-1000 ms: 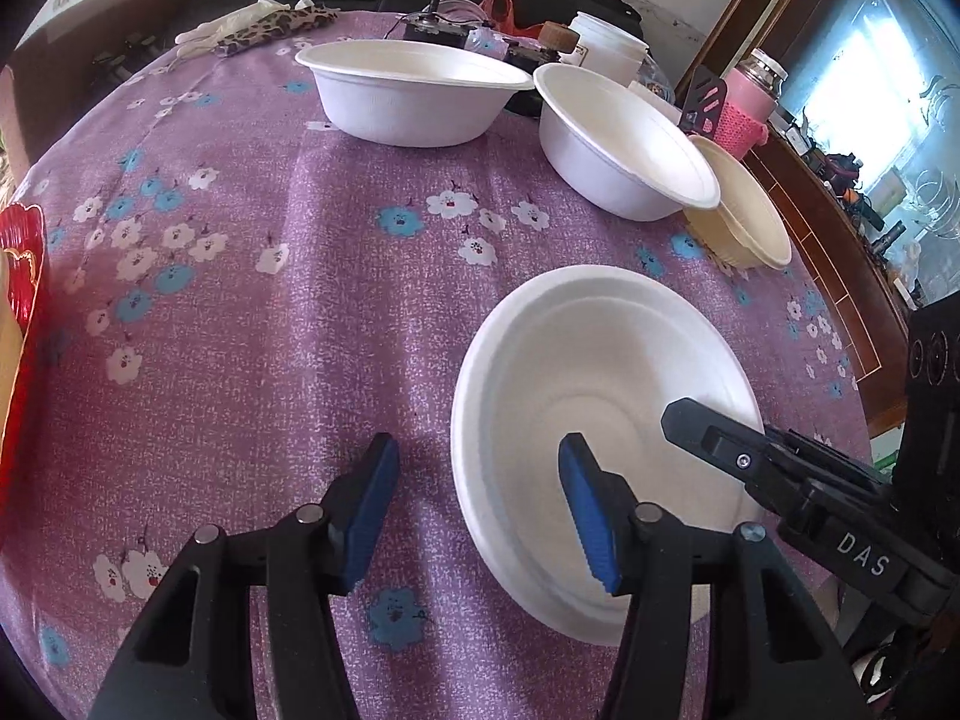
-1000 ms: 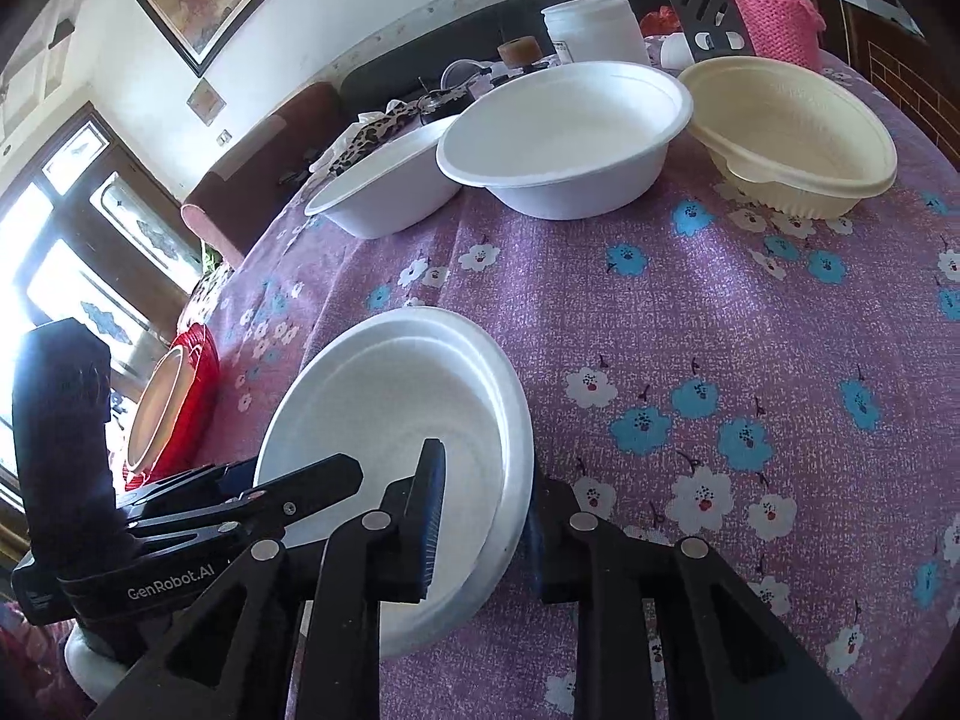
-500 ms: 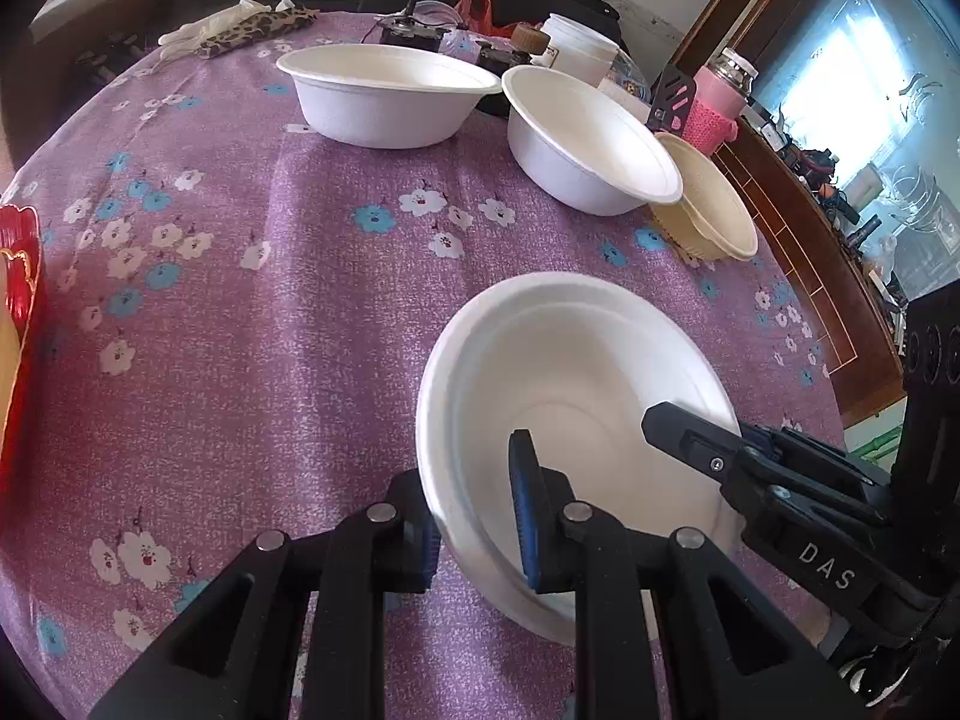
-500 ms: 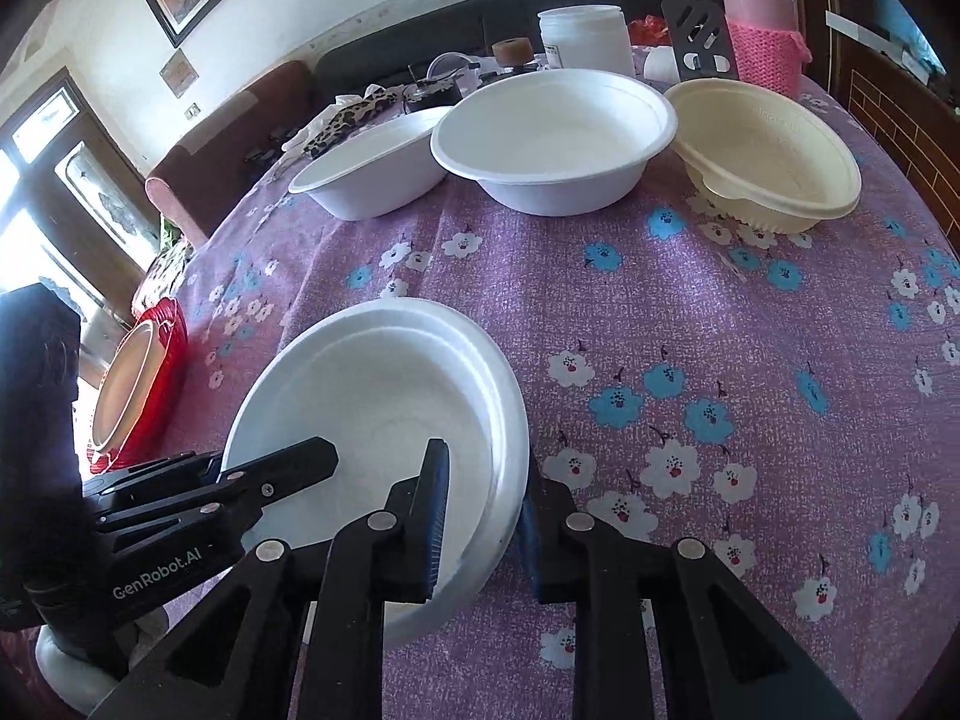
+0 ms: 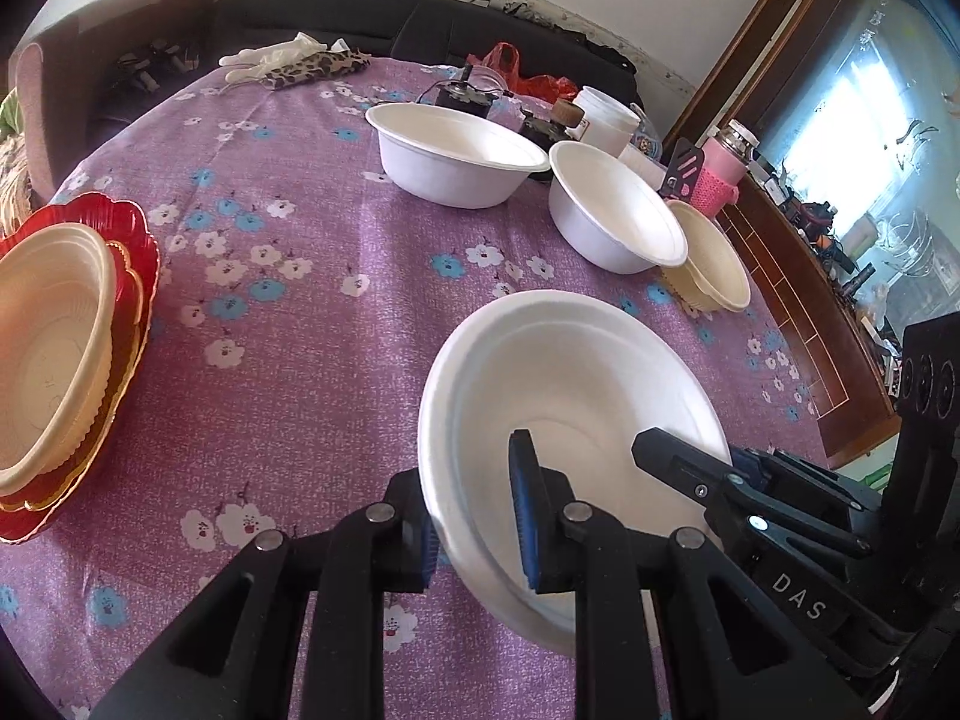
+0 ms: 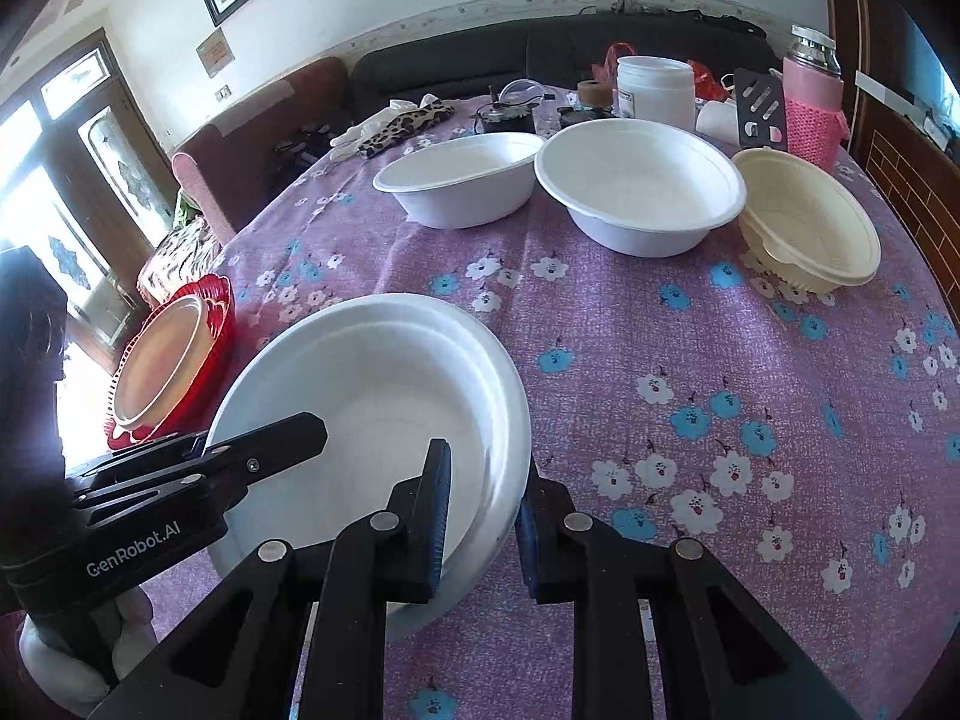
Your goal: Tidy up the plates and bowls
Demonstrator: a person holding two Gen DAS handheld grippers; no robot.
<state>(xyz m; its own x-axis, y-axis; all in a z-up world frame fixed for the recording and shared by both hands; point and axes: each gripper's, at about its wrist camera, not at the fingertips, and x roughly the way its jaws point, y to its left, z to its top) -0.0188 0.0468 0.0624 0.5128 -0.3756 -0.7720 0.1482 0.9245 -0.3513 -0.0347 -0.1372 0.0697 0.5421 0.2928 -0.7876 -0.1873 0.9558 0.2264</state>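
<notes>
A white foam plate (image 5: 570, 384) is held between both grippers above the purple flowered tablecloth (image 5: 312, 360). My left gripper (image 5: 474, 516) is shut on its left rim. My right gripper (image 6: 483, 516) is shut on its right rim; the plate (image 6: 372, 396) looks like two stacked plates in the right wrist view. Two white bowls (image 5: 456, 150) (image 5: 612, 210) and a cream bowl (image 5: 714, 258) stand at the far side. A cream bowl (image 5: 42, 336) sits on a red plate (image 5: 129, 276) at the left.
At the back of the table are a white jar (image 6: 654, 90), a pink bottle (image 6: 813, 102), a black slotted item (image 6: 759, 108), a leopard-print cloth (image 6: 402, 123) and small clutter. A dark sofa (image 6: 540, 54) is behind. The table edge drops off at the right.
My left gripper moved in and closed on the plate's left rim. The plate has risen off the table, and the red plate with the cream bowl has come into view at the left.
</notes>
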